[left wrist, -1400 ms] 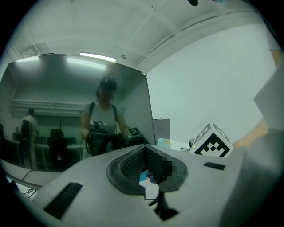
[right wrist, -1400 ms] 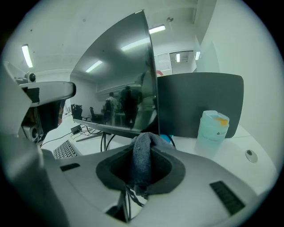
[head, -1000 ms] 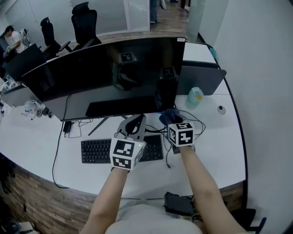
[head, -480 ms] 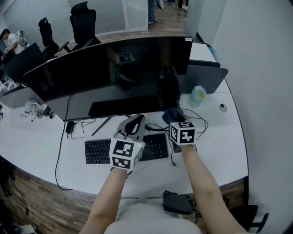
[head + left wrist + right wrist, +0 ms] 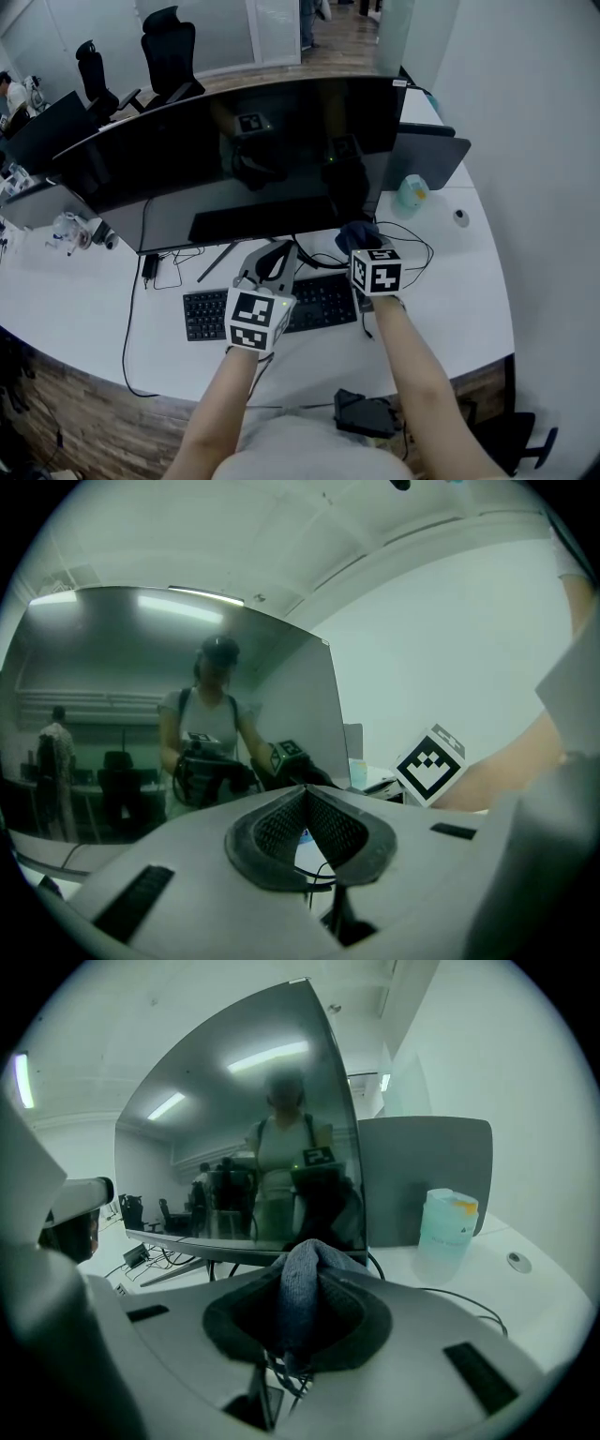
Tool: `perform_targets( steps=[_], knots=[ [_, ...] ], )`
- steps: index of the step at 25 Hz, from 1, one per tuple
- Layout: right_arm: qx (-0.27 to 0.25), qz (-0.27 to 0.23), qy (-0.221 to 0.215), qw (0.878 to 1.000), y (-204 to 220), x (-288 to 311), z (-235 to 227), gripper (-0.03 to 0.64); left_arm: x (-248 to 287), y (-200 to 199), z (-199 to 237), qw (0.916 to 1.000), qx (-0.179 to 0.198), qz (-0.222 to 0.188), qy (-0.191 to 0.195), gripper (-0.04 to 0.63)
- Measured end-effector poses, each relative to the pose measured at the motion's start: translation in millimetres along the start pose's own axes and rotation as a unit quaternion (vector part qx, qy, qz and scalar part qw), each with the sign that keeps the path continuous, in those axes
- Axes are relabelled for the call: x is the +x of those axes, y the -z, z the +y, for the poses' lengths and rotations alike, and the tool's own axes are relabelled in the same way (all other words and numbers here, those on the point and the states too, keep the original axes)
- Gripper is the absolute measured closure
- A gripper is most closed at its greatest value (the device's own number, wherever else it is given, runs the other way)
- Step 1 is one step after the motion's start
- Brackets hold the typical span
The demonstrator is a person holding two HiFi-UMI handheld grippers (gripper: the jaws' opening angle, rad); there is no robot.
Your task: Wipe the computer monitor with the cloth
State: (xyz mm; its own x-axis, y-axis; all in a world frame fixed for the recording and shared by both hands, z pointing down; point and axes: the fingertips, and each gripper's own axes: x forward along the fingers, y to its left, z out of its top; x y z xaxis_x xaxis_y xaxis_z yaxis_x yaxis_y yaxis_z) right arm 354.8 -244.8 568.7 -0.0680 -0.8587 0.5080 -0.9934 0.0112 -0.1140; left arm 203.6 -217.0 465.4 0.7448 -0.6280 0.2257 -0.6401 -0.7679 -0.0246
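A wide, dark curved monitor stands at the back of the white desk; it also fills the left gripper view and the right gripper view. My right gripper is shut on a blue-grey cloth, bunched between its jaws, just in front of the screen's lower right part. My left gripper hovers over the keyboard, its jaws closed with nothing between them.
A dark laptop lid stands to the right of the monitor, with a pale green tub of wipes before it and a small round item further right. Cables trail on the desk. Office chairs stand behind.
The head camera has shifted a little, so the desk appears slightly lower and further right in view. Both grippers hold about the same pose, the right one still on the cloth.
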Motion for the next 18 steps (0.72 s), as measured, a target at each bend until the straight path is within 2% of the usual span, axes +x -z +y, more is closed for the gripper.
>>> perform_targets(
  steps=[10, 18],
  knots=[
    [-0.001, 0.006, 0.008, 1.0, -0.7, 3.3, 13.1, 0.548, -11.7, 7.4, 10.5, 0.9998, 0.016, 0.0, 0.012, 0.589],
    [-0.004, 0.01, 0.01, 1.0, -0.3, 7.1, 31.6, 0.548, -22.9, 9.4, 24.2, 0.9998, 0.011, 0.0, 0.017, 0.589]
  ],
)
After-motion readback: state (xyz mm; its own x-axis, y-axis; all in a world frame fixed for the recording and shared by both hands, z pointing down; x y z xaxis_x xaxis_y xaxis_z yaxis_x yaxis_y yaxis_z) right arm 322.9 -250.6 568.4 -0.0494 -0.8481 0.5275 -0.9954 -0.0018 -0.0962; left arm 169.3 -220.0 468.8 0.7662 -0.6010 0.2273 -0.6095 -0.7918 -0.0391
